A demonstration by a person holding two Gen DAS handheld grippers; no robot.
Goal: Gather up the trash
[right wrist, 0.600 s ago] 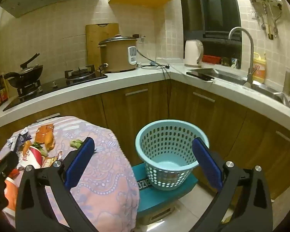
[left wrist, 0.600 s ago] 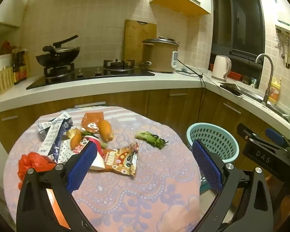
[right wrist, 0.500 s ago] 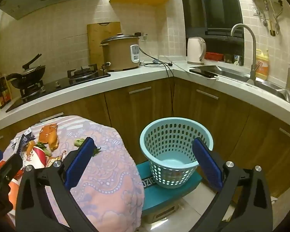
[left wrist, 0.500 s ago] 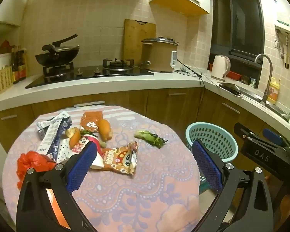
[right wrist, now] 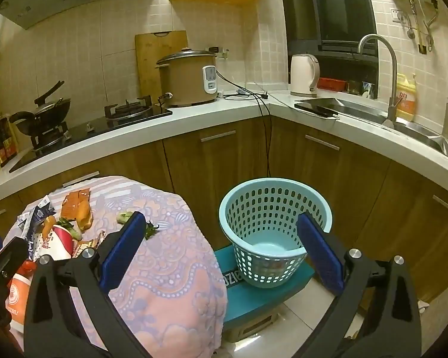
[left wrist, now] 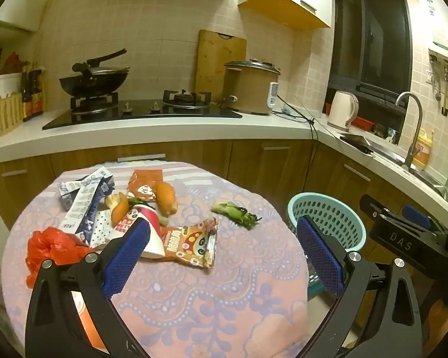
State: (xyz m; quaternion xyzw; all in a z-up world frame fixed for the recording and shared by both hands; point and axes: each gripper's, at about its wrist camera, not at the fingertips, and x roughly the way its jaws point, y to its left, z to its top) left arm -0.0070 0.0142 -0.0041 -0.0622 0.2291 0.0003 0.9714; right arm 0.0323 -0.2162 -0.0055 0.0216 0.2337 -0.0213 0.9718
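Left wrist view: left gripper point(left wrist: 222, 252) jaws spread wide, nothing between the blue pads, hovering over the near part of a round table point(left wrist: 212, 307) with a pink patterned cloth. Trash sits in a loose cluster on the far-left half of the table: red plastic bag point(left wrist: 49, 249) at left edge, blue-white wrappers point(left wrist: 85, 198) behind it, paper cup point(left wrist: 145, 229) lying on its side partly behind the left finger, orange snack packet point(left wrist: 191, 243) touching the cup, two bread pieces point(left wrist: 165, 198), an orange wrapper point(left wrist: 143, 182) at the back, and a leafy vegetable scrap point(left wrist: 234, 213) apart to the right. Light-blue basket point(left wrist: 327, 222) stands off the table's right side, behind the right finger. Right gripper's body visible at far right, its state not readable from here. Right wrist view: right gripper point(right wrist: 222, 252) jaws also wide, holding nothing, aimed at the gap between table point(right wrist: 176, 283) and basket point(right wrist: 273, 229). Basket sits on a teal box point(right wrist: 254, 301) on the floor, looks nearly empty inside. Vegetable scrap point(right wrist: 127, 217) peeks just beside the left finger; cup point(right wrist: 59, 240), bread point(right wrist: 83, 216) and wrappers farther left on the cloth. Counter behind with rice cooker point(right wrist: 188, 79), kettle point(right wrist: 304, 75), wok point(right wrist: 41, 115), sink faucet point(right wrist: 379, 71).
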